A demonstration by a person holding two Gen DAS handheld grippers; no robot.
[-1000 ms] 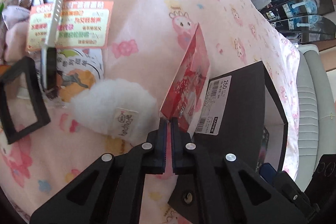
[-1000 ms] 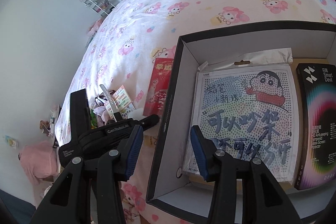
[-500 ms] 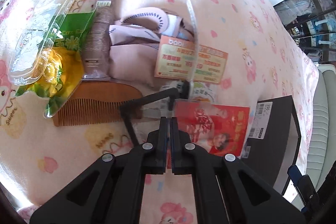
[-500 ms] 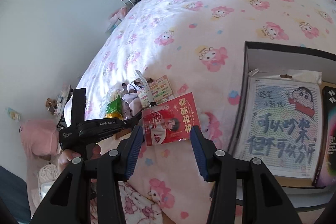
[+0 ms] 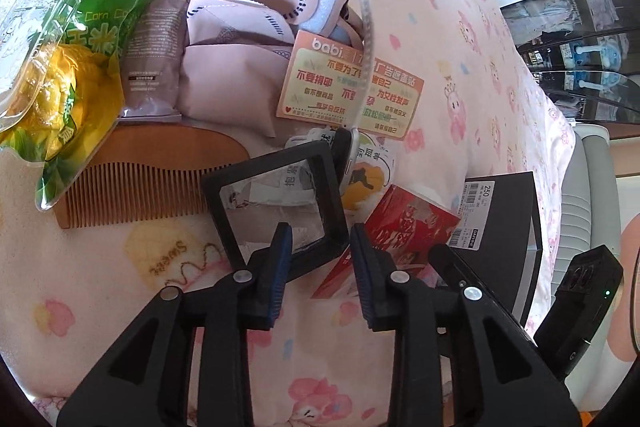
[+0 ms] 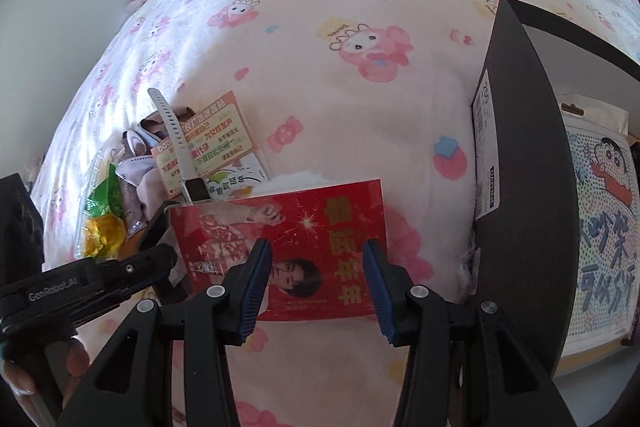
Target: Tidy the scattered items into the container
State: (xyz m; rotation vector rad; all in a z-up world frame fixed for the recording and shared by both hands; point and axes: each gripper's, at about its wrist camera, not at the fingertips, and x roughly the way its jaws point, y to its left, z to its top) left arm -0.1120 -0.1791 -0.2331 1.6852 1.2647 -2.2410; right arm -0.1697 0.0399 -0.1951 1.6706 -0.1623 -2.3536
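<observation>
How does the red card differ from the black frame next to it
The red card is solid, printed with a face and gold characters; the black frame is a dark border around a see-through middle. The card lies nearer the black box, the frame nearer the comb. The card's edge overlaps the frame's corner. Both are flat, rectangular and lie loose on the blanket, ungripped.

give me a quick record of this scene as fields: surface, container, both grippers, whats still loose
surface: pink cartoon-print blanket
container: black box, a doodle sheet lying inside
left gripper: open, at the black square frame
right gripper: open, over the red card, not gripping it
red card: lying on the blanket beside the box
still loose: wooden comb, green snack bag, mauve tube, orange babi card
</observation>
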